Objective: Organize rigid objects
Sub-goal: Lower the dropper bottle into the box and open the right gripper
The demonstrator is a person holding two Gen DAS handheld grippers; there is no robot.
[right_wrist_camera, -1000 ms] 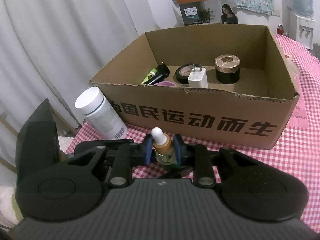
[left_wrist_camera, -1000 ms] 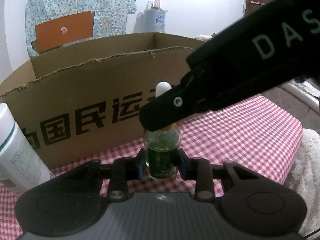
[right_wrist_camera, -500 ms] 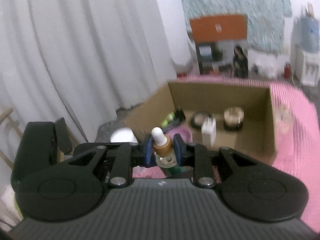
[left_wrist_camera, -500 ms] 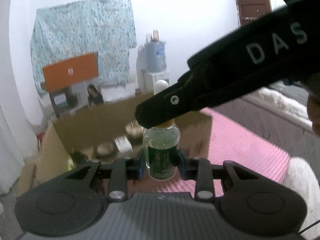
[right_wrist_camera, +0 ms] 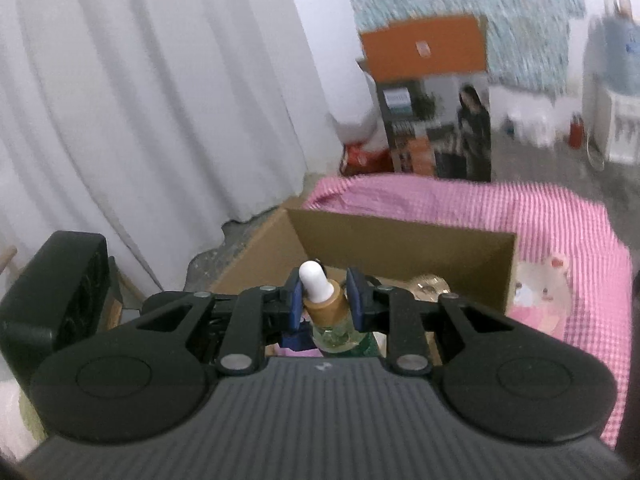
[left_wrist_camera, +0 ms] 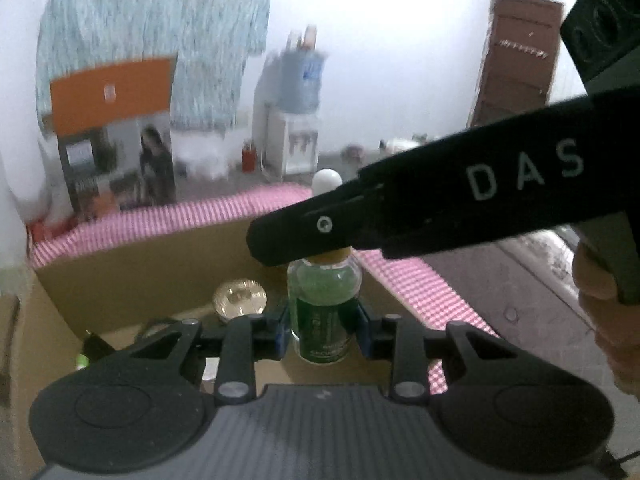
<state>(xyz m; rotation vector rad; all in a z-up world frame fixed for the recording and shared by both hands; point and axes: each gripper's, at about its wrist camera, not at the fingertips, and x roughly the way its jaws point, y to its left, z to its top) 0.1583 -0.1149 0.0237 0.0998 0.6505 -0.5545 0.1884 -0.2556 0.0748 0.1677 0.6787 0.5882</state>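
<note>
pink-and-white checked cloth (right_wrist_camera: 560, 216) covers surface; open cardboard box (right_wrist_camera: 400, 248) on it. white curtain (right_wrist_camera: 140, 100) far left, water dispenser (left_wrist_camera: 294, 136) and brown door (left_wrist_camera: 516, 60) at far wall, orange-topped carton (left_wrist_camera: 116, 132) with woman's photo. "das" printed on right gripper (right_wrist_camera: 323, 300) arm crossing left view. dropper bottle (left_wrist_camera: 324, 304), green label unreadable, held upright over box: left gripper (left_wrist_camera: 323, 330) clenched on glass body, right gripper clenched on tan collar under white bulb. gold-lidded jar (left_wrist_camera: 239, 298) inside box, left of bottle.

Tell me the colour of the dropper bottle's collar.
Tan on the dropper bottle, clearest in the right wrist view.
</note>
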